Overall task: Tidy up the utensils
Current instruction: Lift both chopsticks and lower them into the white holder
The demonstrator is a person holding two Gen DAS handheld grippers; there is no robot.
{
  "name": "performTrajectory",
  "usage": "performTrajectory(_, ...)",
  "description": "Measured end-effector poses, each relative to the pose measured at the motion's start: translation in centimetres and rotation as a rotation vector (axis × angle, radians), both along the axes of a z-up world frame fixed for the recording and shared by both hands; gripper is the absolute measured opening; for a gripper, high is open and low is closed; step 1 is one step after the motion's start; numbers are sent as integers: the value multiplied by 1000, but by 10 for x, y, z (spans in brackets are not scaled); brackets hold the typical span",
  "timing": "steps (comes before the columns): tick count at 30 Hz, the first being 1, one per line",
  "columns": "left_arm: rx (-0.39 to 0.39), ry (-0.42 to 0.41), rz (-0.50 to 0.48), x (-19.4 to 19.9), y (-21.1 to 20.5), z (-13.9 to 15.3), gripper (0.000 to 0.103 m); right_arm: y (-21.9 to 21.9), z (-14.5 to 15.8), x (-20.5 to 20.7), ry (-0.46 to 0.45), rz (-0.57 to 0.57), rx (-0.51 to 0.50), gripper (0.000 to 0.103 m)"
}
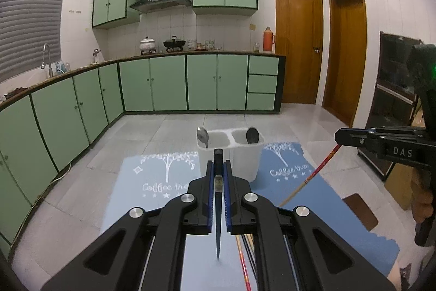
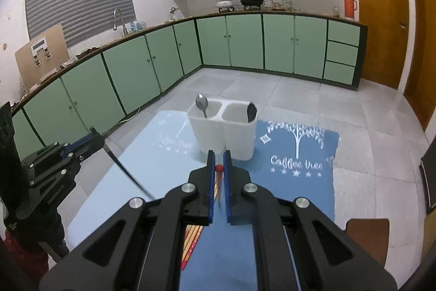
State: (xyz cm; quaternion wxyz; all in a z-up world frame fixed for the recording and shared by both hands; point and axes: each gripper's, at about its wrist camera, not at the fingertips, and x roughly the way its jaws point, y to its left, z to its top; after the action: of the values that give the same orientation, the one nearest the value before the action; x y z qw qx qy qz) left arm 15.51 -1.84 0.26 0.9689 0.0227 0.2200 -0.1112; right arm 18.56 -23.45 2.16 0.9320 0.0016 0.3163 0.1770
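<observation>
The left gripper (image 1: 218, 168) is clamped on a black chopstick (image 1: 218, 222), which stands upright between the blue pads with its thin tip touching the blue mat (image 1: 152, 182) on the bench. The right gripper (image 2: 218, 164) pinches a red-topped chopstick (image 2: 218, 168); its shaft blurs below the jaws and slants down toward the mat. More chopsticks (image 2: 192, 244) lie under that gripper near the bench's front edge, mostly hidden by its black body, so their count is hard to make out. Just beyond both tongs stands the white two-compartment holder (image 1: 242, 160), toward the bench's far edge. A metal spoon (image 1: 203, 136) leans in its left compartment, and a dark spoon (image 1: 252, 135) in the right one, both handles hidden inside. A brown object (image 2: 366, 239) at the bench's right front corner is cut off and unclear
</observation>
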Motion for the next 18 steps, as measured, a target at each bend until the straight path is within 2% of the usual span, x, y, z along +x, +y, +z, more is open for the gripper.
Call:
performTrajectory(9, -42, -46, -21, 20, 2, 30, 6, -2, 39, 27, -39, 43, 1, 5)
performTrajectory(18, -77, -193, -28, 60, -8, 90, 6, -7, 97, 78, -142, 20, 30, 5)
